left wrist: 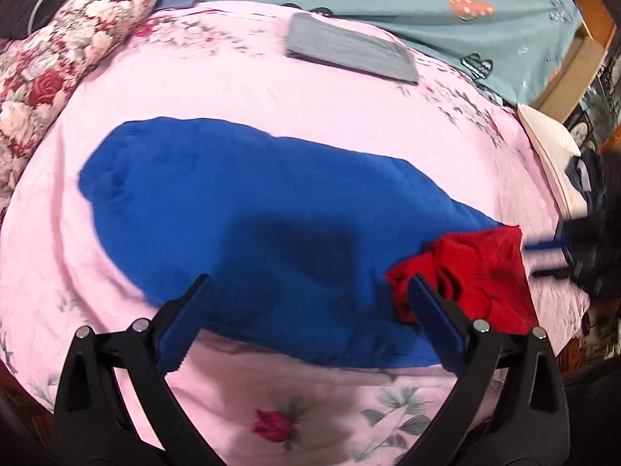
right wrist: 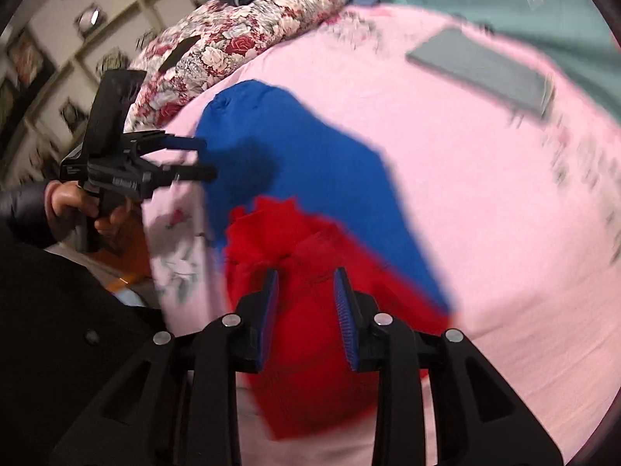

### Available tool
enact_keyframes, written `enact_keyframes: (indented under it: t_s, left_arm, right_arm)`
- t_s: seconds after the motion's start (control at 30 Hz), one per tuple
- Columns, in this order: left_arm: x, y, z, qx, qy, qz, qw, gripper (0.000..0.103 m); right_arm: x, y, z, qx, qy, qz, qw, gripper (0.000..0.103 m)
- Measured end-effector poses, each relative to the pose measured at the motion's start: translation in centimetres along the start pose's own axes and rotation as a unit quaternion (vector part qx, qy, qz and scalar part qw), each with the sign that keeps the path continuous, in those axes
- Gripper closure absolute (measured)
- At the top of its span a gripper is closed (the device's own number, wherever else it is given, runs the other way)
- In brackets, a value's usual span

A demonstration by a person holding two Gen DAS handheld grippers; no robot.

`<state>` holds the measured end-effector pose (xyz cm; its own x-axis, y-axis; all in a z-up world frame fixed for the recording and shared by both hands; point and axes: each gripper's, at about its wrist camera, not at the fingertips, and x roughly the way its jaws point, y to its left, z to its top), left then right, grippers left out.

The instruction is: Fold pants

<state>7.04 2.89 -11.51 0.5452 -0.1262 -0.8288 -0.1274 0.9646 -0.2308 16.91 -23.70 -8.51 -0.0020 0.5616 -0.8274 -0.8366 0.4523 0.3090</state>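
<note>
Pants: blue pants [left wrist: 252,225] lie spread flat across the pink bedsheet [left wrist: 271,89], red part [left wrist: 473,272] bunched at one end; whether it is lining or a separate garment I cannot tell.
Left gripper: left gripper [left wrist: 306,287] hovers over the near blue edge, fingers wide apart, nothing between them.
Right gripper: right gripper [right wrist: 306,275] sits above the red bunch [right wrist: 310,341], fingers parted, cloth beneath them but not pinched so far as I can see.
Surroundings: folded grey garment [left wrist: 349,54] lies well apart, toward the teal blanket [left wrist: 446,11]; floral pillow [left wrist: 58,62] is off to one side.
Risk, layers: a pinch at the red bunch may catch only the top layer, so the fold drags unevenly.
Risk, sheet: a low grab likely takes the bedsheet along with the cloth.
Risk, blur: both views are smeared, so the edge could be misjudged.
Risk, mismatch: unequal lift between the grippers would skew the fold line.
</note>
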Motion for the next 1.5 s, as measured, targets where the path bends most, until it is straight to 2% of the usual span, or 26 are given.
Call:
enact_keyframes:
  t_s: [0.03, 0.1, 0.13, 0.17, 0.23, 0.3, 0.33, 0.43, 0.5, 0.6, 0.7, 0.87, 1.03, 1.13, 1.2, 1.33, 1.5]
  left_arm:
    - [0.0, 0.4, 0.1, 0.001, 0.002, 0.001, 1.0000, 0.003]
    - [0.2, 1.7, 0.5, 0.000, 0.012, 0.007, 0.9999, 0.002]
    - [0.2, 2.7, 0.9, -0.003, 0.022, 0.009, 0.9997, 0.002]
    - [-0.1, 3.5, 1.3, -0.004, 0.024, 0.009, 0.9997, 0.002]
    - [-1.0, 5.9, 2.3, -0.013, 0.015, 0.013, 0.9997, 0.002]
    - [-1.4, 8.6, 3.2, -0.034, 0.011, 0.016, 0.9992, 0.002]
    - [-1.4, 10.3, 3.9, -0.052, 0.012, 0.016, 0.9985, 0.002]
    - [-1.2, 14.6, 5.6, -0.094, 0.011, -0.015, 0.9954, 0.002]
    - [-0.6, 16.3, 6.6, -0.101, 0.013, -0.030, 0.9944, 0.002]
    - [0.7, 18.0, 8.1, -0.091, 0.022, -0.049, 0.9944, 0.002]
    - [2.7, 18.0, 8.9, -0.062, 0.034, -0.067, 0.9953, 0.002]
    - [5.9, 17.2, 8.4, -0.024, 0.074, -0.076, 0.9940, 0.004]
    - [6.4, 17.0, 8.6, -0.013, 0.078, -0.082, 0.9935, 0.004]
    - [6.4, 16.6, 8.5, -0.002, 0.078, -0.072, 0.9944, 0.004]
    - [6.4, 16.4, 8.3, 0.005, 0.077, -0.060, 0.9952, 0.007]
    - [6.1, 15.7, 8.2, 0.014, 0.079, -0.064, 0.9947, 0.026]
    - [6.1, 15.1, 8.0, 0.023, 0.082, -0.045, 0.9953, 0.026]
  right_arm:
    - [1.2, 0.2, -0.9, 0.014, 0.010, -0.004, 1.000, 0.072]
    - [5.1, 1.0, -2.8, 0.020, 0.049, -0.074, 0.996, 0.074]
    - [5.3, 2.2, -3.1, 0.007, 0.024, -0.107, 0.994, 0.072]
    - [5.1, 3.0, -2.9, 0.013, 0.021, -0.129, 0.991, 0.070]
    - [4.2, 3.5, -2.0, 0.055, 0.029, -0.144, 0.988, 0.068]
    - [2.4, 4.3, -1.0, 0.111, -0.018, -0.140, 0.984, 0.064]
    - [1.9, 4.6, -0.4, 0.129, -0.038, -0.146, 0.980, 0.057]
    - [1.1, 5.7, 1.1, 0.178, -0.089, -0.158, 0.967, 0.055]
    - [1.9, 6.4, 2.1, 0.193, -0.092, -0.167, 0.962, 0.055]
    - [4.1, 7.8, 3.0, 0.213, -0.075, -0.214, 0.950, 0.055]
    - [5.4, 8.0, 2.6, 0.248, -0.060, -0.234, 0.938, 0.055]
    - [6.8, 8.6, 1.0, 0.308, -0.062, -0.246, 0.917, 0.055]
    - [6.7, 8.4, 0.0, 0.351, -0.066, -0.275, 0.893, 0.054]
    - [6.3, 8.0, -0.6, 0.374, -0.071, -0.280, 0.881, 0.053]
    - [6.4, 7.8, -0.8, 0.381, -0.068, -0.282, 0.878, 0.052]
    - [6.5, 7.6, -0.7, 0.385, -0.062, -0.285, 0.876, 0.052]
    - [6.8, 7.6, -0.7, 0.380, -0.056, -0.283, 0.879, 0.052]
